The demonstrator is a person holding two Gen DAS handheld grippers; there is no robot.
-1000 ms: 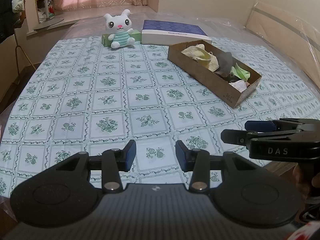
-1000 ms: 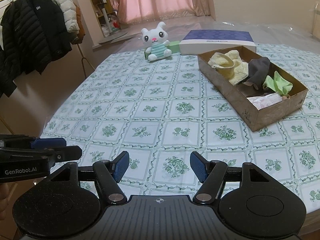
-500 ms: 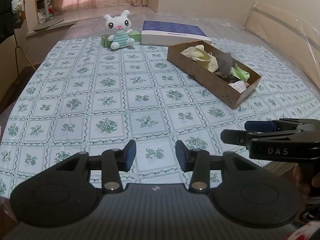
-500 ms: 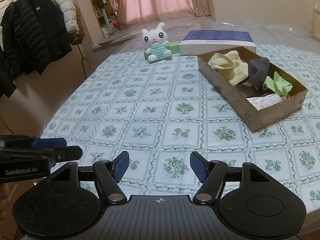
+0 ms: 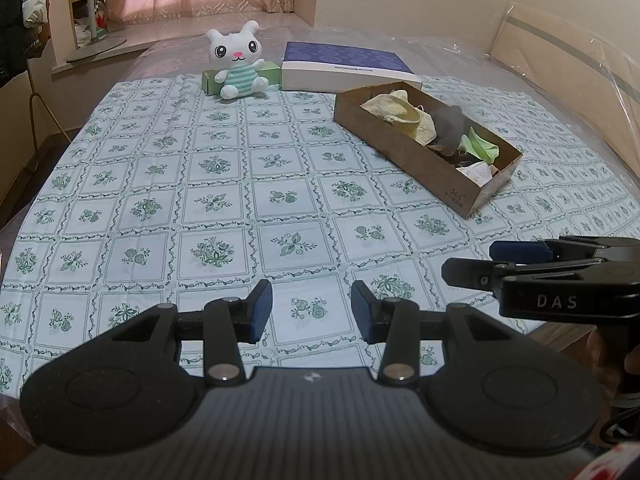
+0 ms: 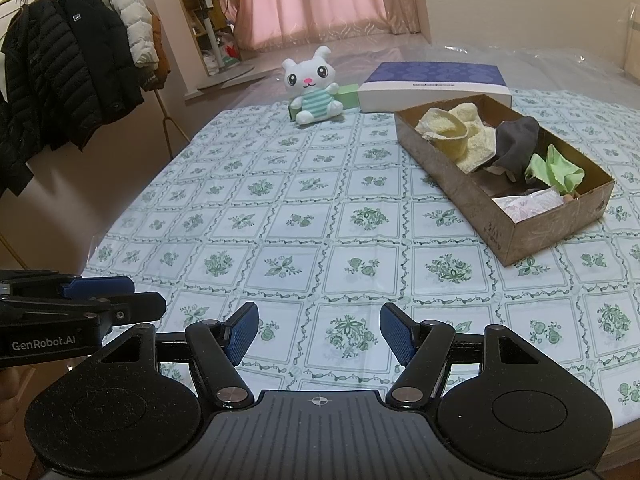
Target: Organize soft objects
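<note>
2 hand-held grippers hover side by side over the near edge of a floral tablecloth [image 5: 224,184], the left gripper [image 5: 311,312] and right gripper [image 6: 319,330] both spread and holding nothing. A cardboard box [image 6: 472,204] far right holds a yellow towel [image 6: 460,136], grey cloth [image 6: 516,140] and green cloth [image 6: 554,170]. A white plush bunny [image 5: 237,65] sits at the far edge against a green box [image 5: 210,79].

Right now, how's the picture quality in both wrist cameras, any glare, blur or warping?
Left wrist view: sharp, evenly lit indoor light, soft shadows; fisheye bends the tablecloth grid, dark corners; glare on the plastic sheet at the far right. Right wrist view: also sharp; the cardboard box and plush bunny read clearly; bright pink curtains, same edge warping.
</note>
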